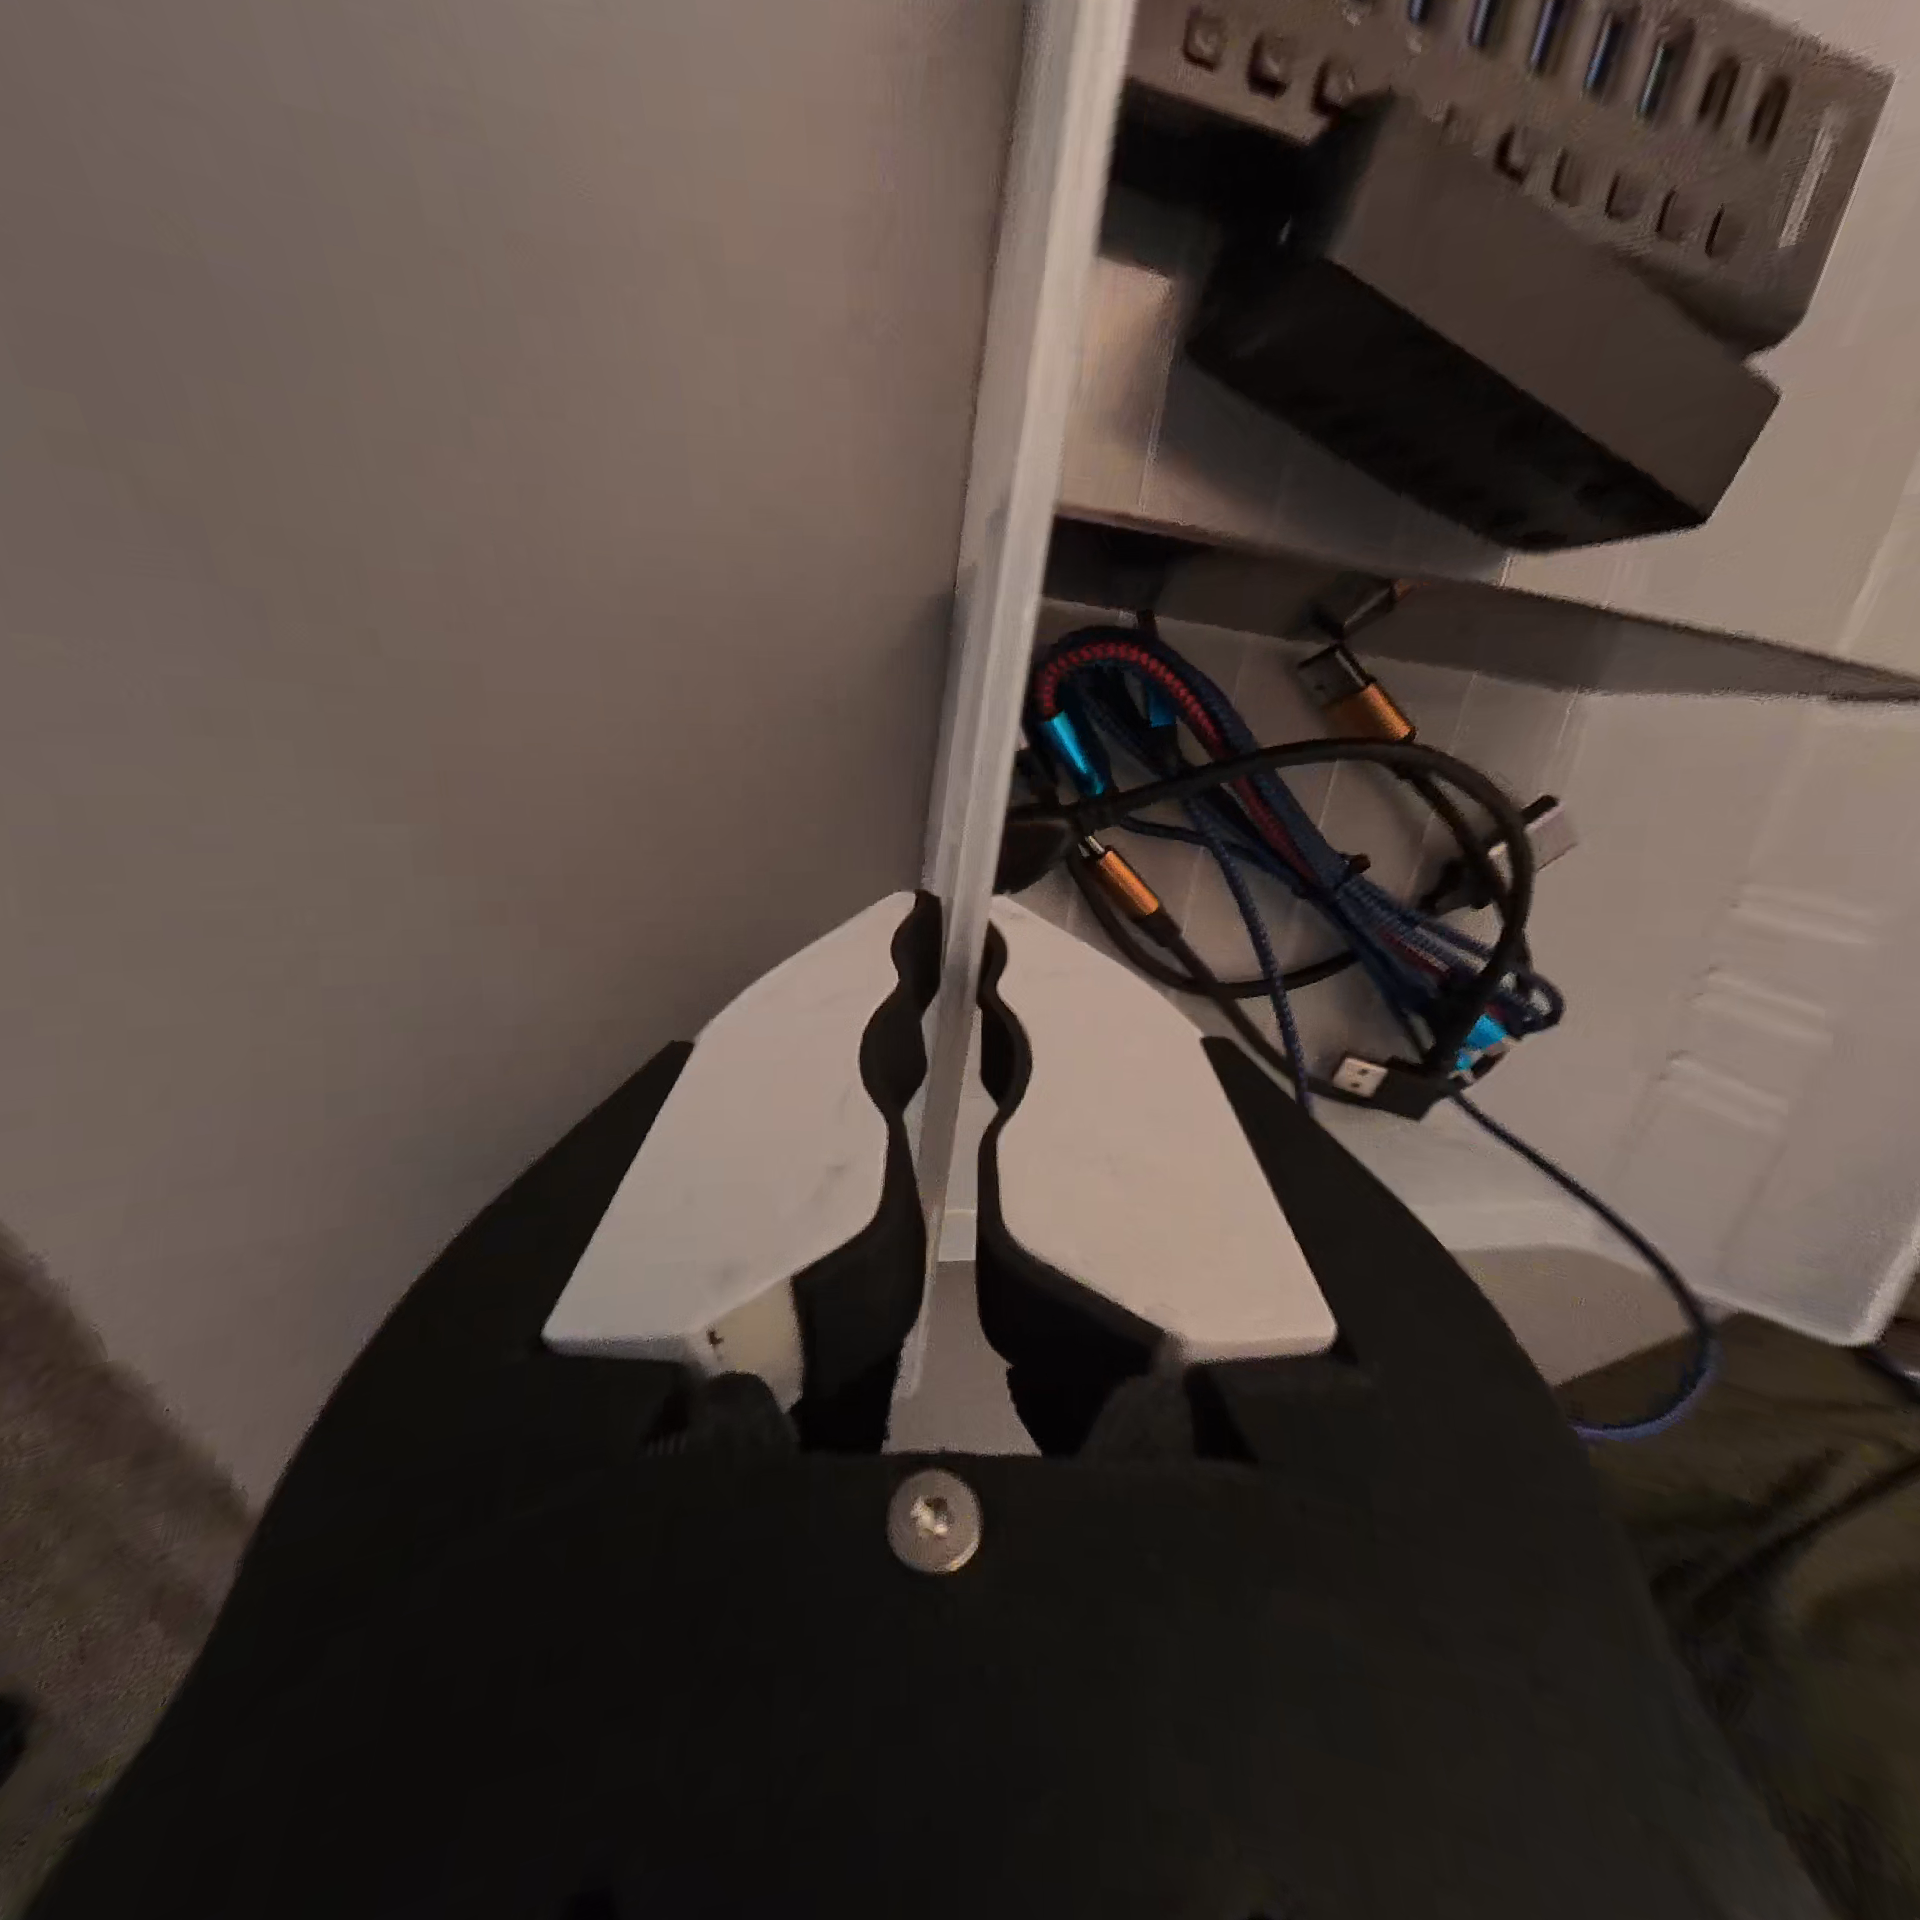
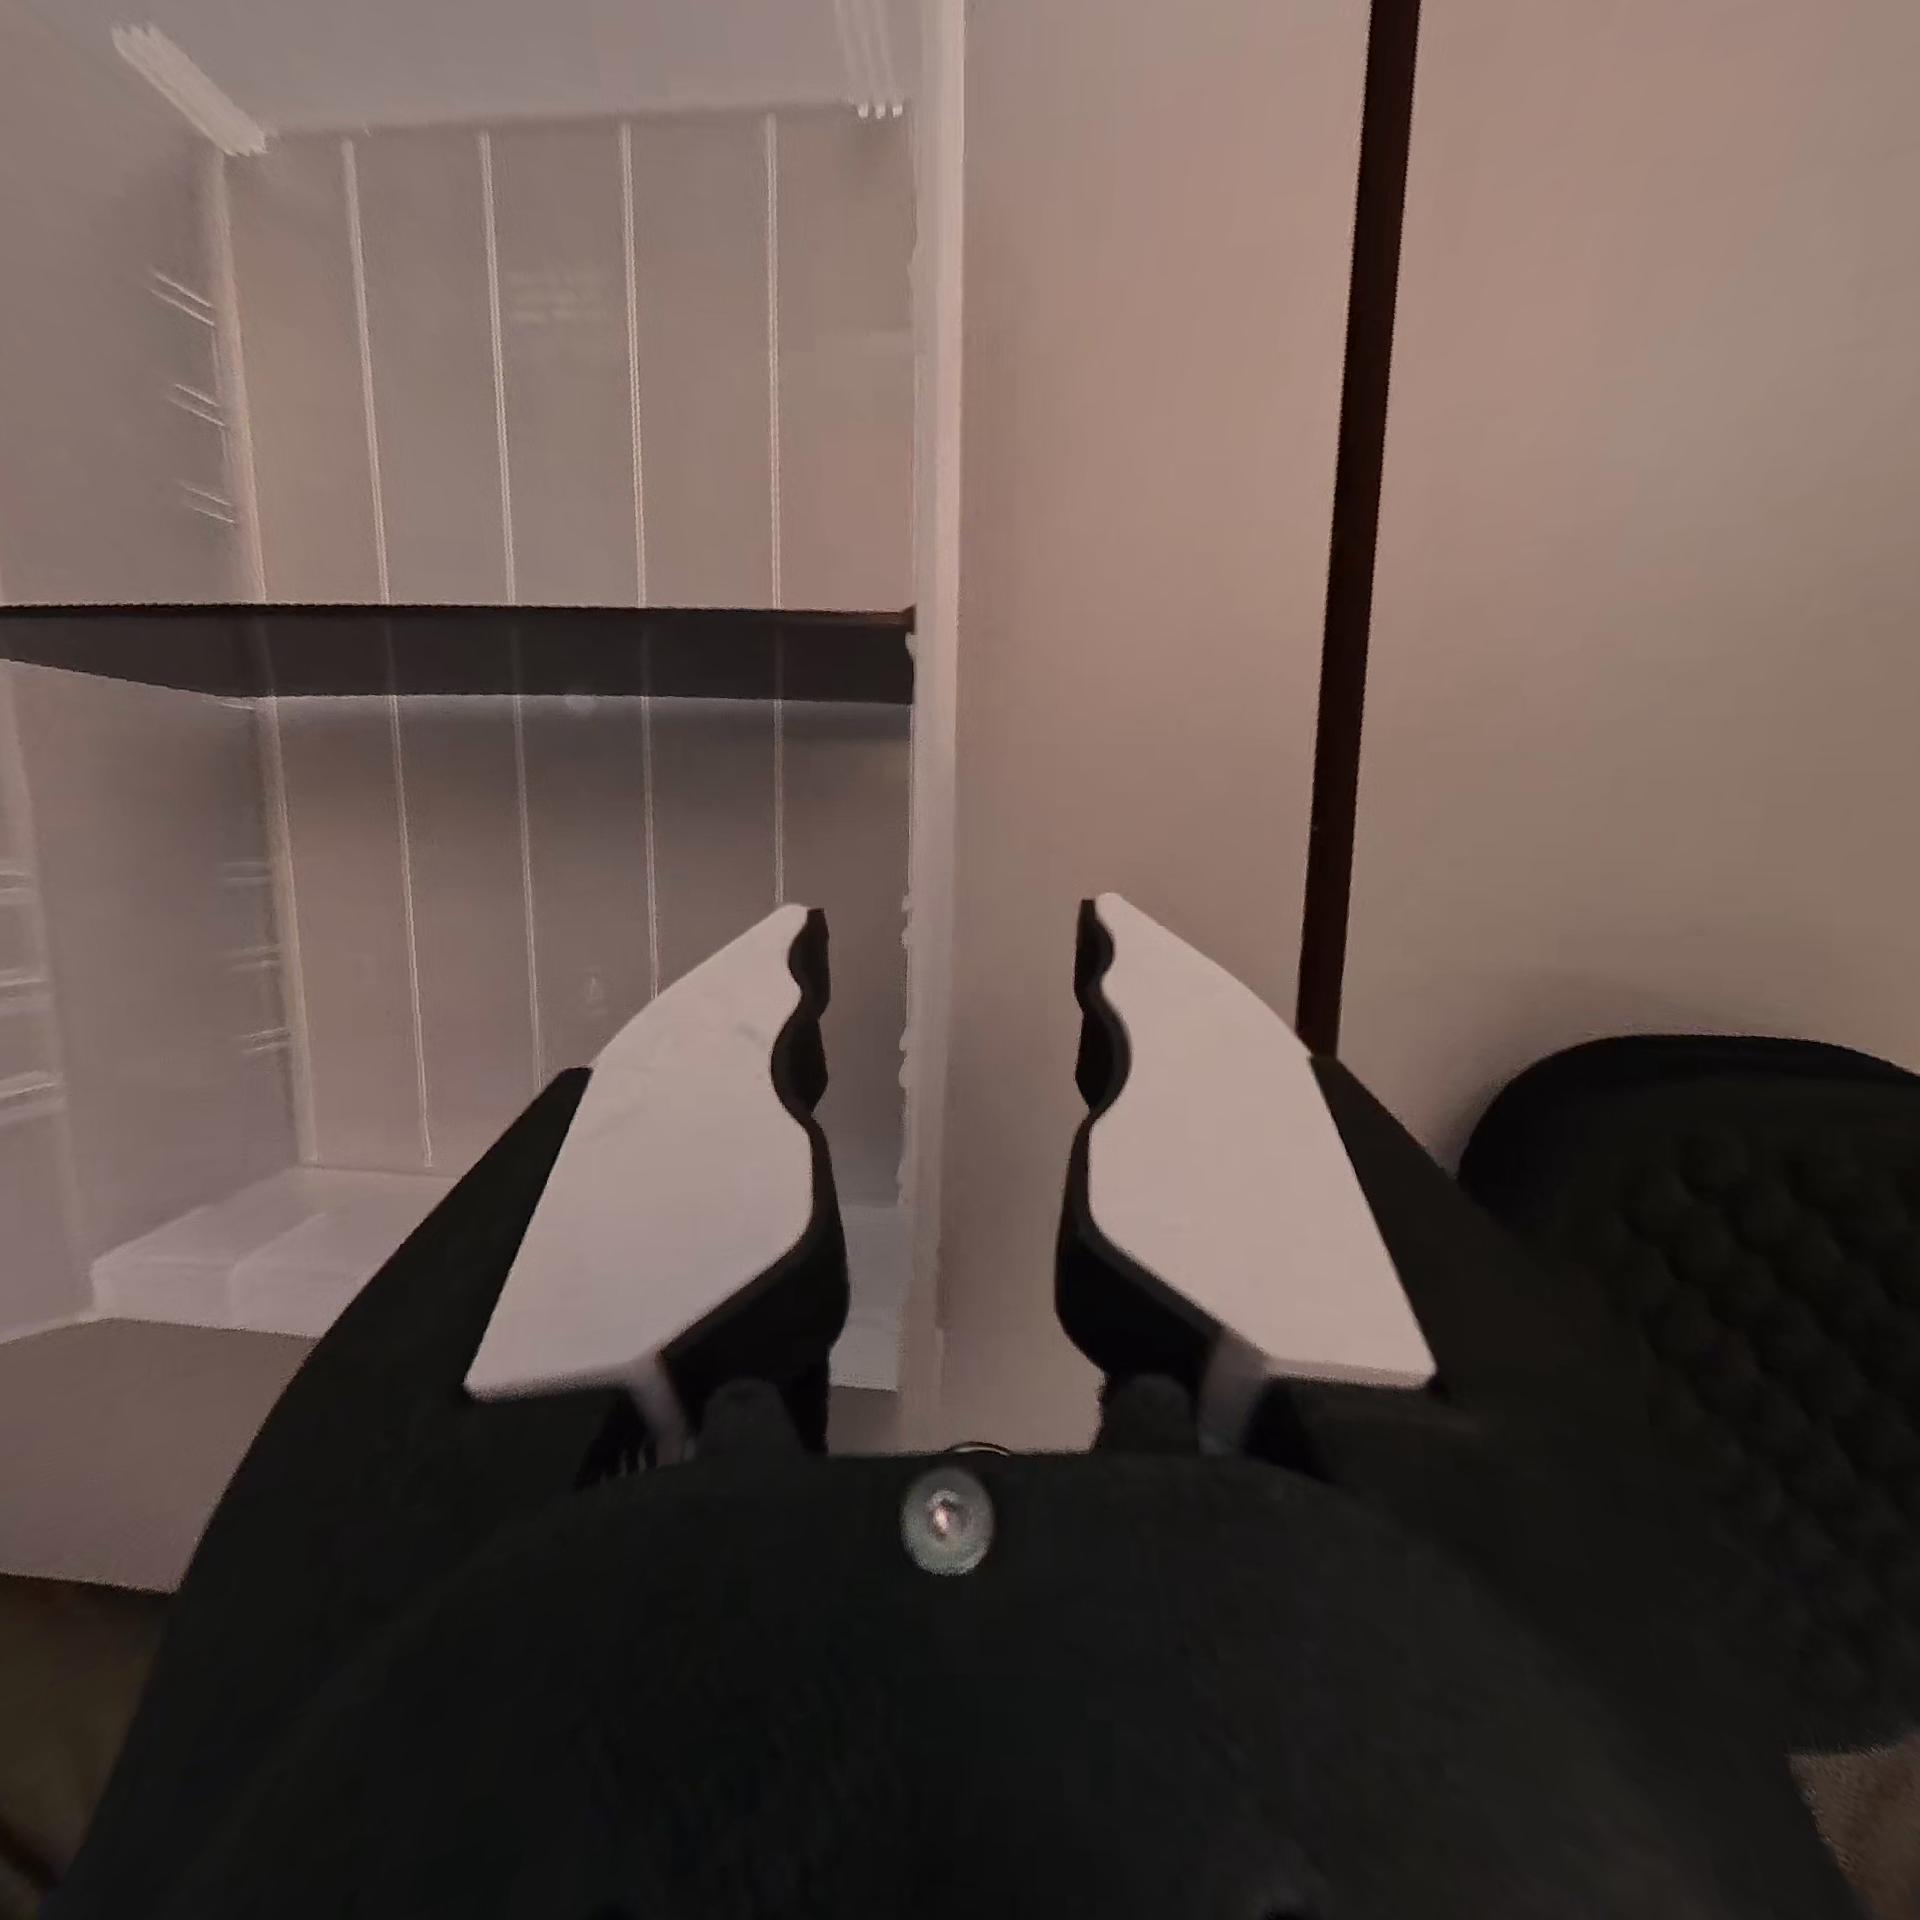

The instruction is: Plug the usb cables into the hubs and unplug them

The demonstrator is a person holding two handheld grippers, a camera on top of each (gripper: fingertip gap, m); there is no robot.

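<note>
Your left gripper [image 1: 951, 935] is clamped on the front edge of the white bin [image 1: 997, 582]; your right gripper [image 2: 951, 925] stands apart at its other edge. The hubs [image 1: 1507, 239] sit on the shelf [image 1: 1558, 644], and the usb cables [image 1: 1330, 862] lie tangled on the bin floor beneath.

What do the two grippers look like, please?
Both match. The left gripper and right gripper have a matte black body, one silver screw in the middle, and two white, tapering fingers with wavy black inner pads. No cables or sleeves show.
</note>
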